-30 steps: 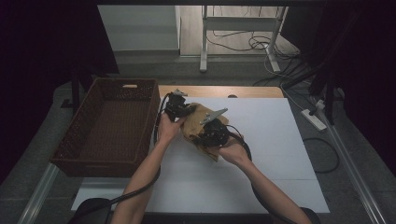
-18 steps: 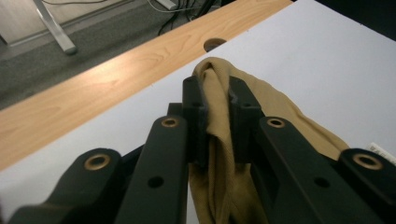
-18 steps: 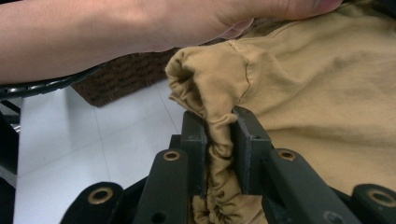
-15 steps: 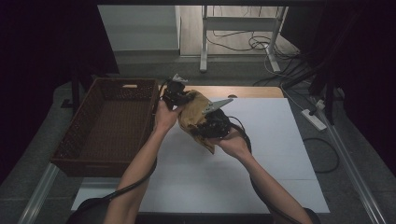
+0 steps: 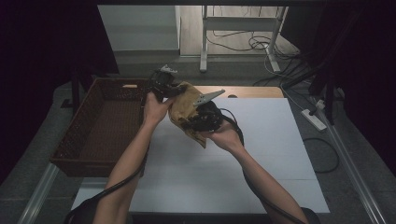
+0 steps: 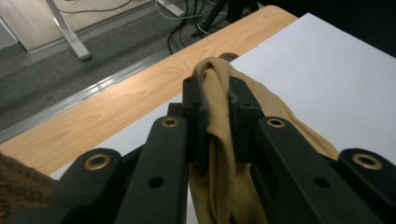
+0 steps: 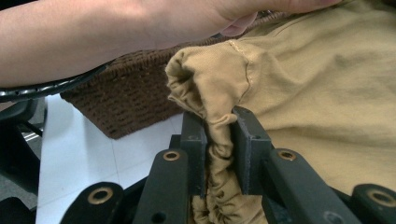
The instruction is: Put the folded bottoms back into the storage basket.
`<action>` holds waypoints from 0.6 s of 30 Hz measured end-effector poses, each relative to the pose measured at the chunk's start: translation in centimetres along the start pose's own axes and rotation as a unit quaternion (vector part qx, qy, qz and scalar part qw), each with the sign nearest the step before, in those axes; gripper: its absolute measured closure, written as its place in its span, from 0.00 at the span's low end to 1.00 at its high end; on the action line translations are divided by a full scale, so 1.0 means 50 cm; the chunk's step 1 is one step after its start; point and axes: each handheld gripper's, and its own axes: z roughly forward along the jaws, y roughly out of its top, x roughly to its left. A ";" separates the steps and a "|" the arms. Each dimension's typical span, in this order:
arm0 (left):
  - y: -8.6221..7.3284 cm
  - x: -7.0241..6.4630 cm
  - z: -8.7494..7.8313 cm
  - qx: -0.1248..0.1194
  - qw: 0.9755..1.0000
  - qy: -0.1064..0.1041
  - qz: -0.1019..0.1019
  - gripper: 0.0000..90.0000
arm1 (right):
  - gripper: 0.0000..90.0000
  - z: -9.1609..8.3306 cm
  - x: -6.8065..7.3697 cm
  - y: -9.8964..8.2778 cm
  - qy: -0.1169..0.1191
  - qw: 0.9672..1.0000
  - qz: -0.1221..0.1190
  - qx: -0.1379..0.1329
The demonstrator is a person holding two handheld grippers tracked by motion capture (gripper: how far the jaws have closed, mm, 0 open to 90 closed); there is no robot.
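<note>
White tabletop (image 5: 261, 154), wicker basket (image 5: 100, 135) alongside

cloth (image 5: 184, 109): bunching, its shape unreadable from above | left hand-held gripper (image 5: 164, 84): fingertips lying hidden behind the cloth in the high view | right hand-held gripper (image 5: 201, 116): jaw tips sinking into the folds there | basket (image 7: 126, 100): being cut across by a forearm (image 7: 93, 28)
</note>
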 end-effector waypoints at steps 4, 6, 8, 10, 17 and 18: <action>0.003 0.013 -0.022 -0.004 1.000 0.008 0.001 0.88 | 0.85 0.011 0.004 0.018 0.008 1.000 -0.003 -0.004; 0.004 0.021 -0.033 -0.006 1.000 0.011 0.000 0.88 | 0.85 0.016 0.007 0.026 0.009 1.000 -0.006 -0.005; 0.002 0.030 -0.045 -0.008 1.000 0.014 -0.002 0.88 | 0.85 0.022 0.009 0.034 0.013 1.000 -0.005 -0.009; -0.001 0.038 -0.057 -0.011 1.000 0.018 -0.004 0.88 | 0.85 0.030 0.012 0.042 0.017 1.000 -0.006 -0.010; -0.016 0.075 -0.098 -0.019 0.999 0.024 -0.021 0.88 | 0.85 0.058 0.029 0.075 0.025 0.999 -0.019 -0.011; -0.019 0.079 -0.103 -0.022 0.999 0.026 -0.024 0.88 | 0.85 0.062 0.032 0.080 0.025 0.999 -0.021 -0.012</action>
